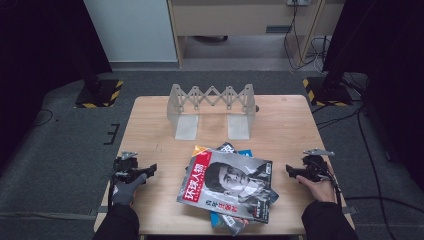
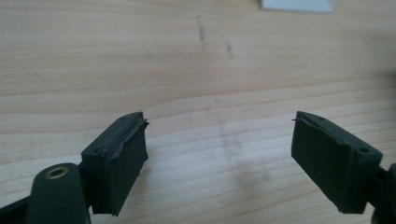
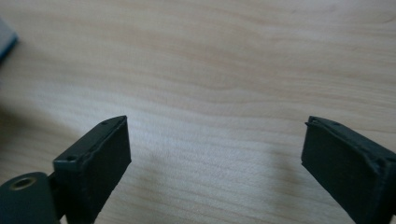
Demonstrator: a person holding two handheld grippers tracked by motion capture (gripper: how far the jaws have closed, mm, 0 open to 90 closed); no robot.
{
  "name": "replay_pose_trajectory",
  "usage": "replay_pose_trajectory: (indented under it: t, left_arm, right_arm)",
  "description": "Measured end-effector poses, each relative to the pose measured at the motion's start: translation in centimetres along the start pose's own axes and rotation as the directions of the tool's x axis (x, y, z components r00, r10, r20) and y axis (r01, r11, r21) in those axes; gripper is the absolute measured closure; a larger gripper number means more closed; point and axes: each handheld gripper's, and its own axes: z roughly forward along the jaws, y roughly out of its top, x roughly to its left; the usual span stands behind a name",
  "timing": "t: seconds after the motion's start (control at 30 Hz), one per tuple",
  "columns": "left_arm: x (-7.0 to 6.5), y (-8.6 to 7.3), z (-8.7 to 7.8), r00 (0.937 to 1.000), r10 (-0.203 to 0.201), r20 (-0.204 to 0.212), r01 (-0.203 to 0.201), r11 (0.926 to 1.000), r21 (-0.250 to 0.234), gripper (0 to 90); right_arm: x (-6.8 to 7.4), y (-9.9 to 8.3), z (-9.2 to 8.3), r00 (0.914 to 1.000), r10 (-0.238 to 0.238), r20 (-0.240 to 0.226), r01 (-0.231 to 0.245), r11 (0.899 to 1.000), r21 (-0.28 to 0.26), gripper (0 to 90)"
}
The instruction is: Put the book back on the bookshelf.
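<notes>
Right gripper (image 3: 215, 154) jaws wide apart over bare wooden table (image 3: 210, 70).

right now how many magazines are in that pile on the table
3 at least. The top magazine with a face on its cover lies tilted; a second one pokes out behind its far edge; a blue-edged one shows under its near edge. More may be hidden underneath.

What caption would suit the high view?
Open left gripper and right gripper flank stacked magazines before an expandable book rack.

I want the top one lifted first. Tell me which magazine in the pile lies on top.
The magazine with the red title strip and a black-and-white portrait lies on top; the other magazines only peek out from beneath its edges.
</notes>
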Motion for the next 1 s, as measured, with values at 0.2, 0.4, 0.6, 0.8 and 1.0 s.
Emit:
replay_pose_trajectory:
  t: [0.2, 0.4, 0.6, 0.8, 1.0]
  left_arm:
    - [-1.6, 0.4, -1.2, 0.9988, 0.022, 0.043, -0.022, 0.9996, -0.017, 19.1]
    - [-3.1, 0.7, -2.5, 0.9935, 0.038, 0.107, -0.033, 0.9981, -0.053, 19.5]
    - [-4.1, 0.9, -3.7, 0.9844, 0.030, 0.173, -0.016, 0.9965, -0.082, 19.6]
    - [-5.3, 0.8, -4.3, 0.9748, 0.057, 0.215, -0.038, 0.9950, -0.092, 19.5]
    - [-6.3, 0.4, -4.4, 0.9672, 0.083, 0.240, -0.070, 0.9955, -0.064, 21.3]
  right_arm:
    - [0.0, 0.6, -1.8, 0.9960, 0.088, -0.013, -0.089, 0.994, -0.057, 11.2]
    - [1.1, 1.4, -3.8, 0.9904, 0.119, -0.071, -0.127, 0.985, -0.119, 11.3]
    - [2.3, 1.7, -4.5, 0.9891, 0.104, -0.105, -0.116, 0.986, -0.122, 10.9]
    - [3.8, 2.2, -5.6, 0.9858, 0.091, -0.141, -0.113, 0.982, -0.154, 9.0]
    - [5.3, 2.4, -6.2, 0.9864, 0.061, -0.153, -0.086, 0.984, -0.159, 8.0]
